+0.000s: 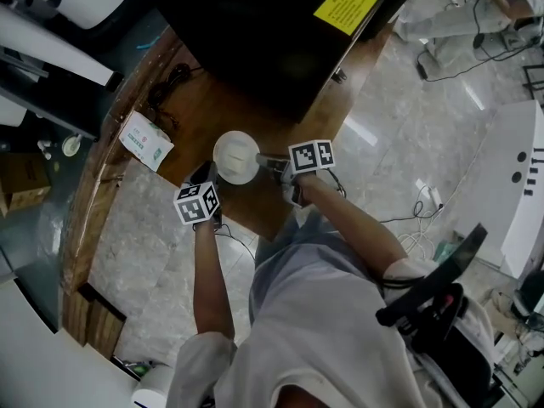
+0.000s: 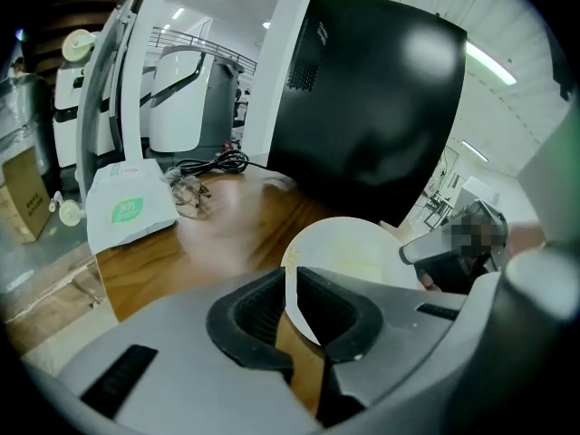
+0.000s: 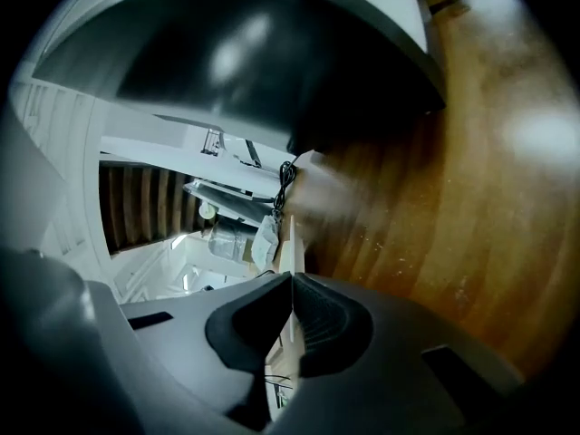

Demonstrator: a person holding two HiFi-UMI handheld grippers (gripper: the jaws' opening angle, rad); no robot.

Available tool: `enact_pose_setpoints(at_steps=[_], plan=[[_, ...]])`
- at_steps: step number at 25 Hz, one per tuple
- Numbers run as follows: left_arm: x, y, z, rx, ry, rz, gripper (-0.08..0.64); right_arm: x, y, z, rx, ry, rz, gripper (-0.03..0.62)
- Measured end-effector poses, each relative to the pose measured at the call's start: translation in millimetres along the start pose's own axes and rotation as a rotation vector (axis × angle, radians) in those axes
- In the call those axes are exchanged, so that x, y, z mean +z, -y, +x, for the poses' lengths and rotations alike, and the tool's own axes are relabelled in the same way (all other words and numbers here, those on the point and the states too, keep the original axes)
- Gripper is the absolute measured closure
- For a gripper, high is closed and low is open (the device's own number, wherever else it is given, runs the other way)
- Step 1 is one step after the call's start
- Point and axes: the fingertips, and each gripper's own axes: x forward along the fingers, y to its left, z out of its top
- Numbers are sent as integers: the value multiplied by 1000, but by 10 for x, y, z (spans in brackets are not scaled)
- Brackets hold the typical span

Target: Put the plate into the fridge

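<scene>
The plate (image 1: 235, 156) is plain white, round and thin. It sits at the centre of the head view, over the wooden surface (image 1: 204, 113) and just below the black fridge (image 1: 272, 41). I count one plate, one white packet with green print (image 1: 146, 140), one coil of black cable (image 1: 174, 79) and two tongs. The left tongs (image 2: 292, 279) are clenched on the plate's rim at its lower left. The right tongs (image 3: 292, 284) are pinched tight on the rim at its right side, with the plate edge-on between the pads.
</scene>
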Motion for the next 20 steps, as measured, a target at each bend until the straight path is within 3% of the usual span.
enact_pose_setpoints(at_steps=[5, 13, 17, 20], plan=[[-84, 527, 27, 2, -6, -13, 506, -3, 115, -596, 29, 4, -6, 571], [-464, 1494, 29, 1, -16, -107, 506, -51, 306, -1679, 88, 13, 12, 571], [-539, 1679, 66, 5, -11, -140, 506, -36, 313, -1978, 132, 12, 9, 571], [-554, 1750, 70, -37, -7, -167, 506, -12, 246, -2099, 161, 14, 5, 571]])
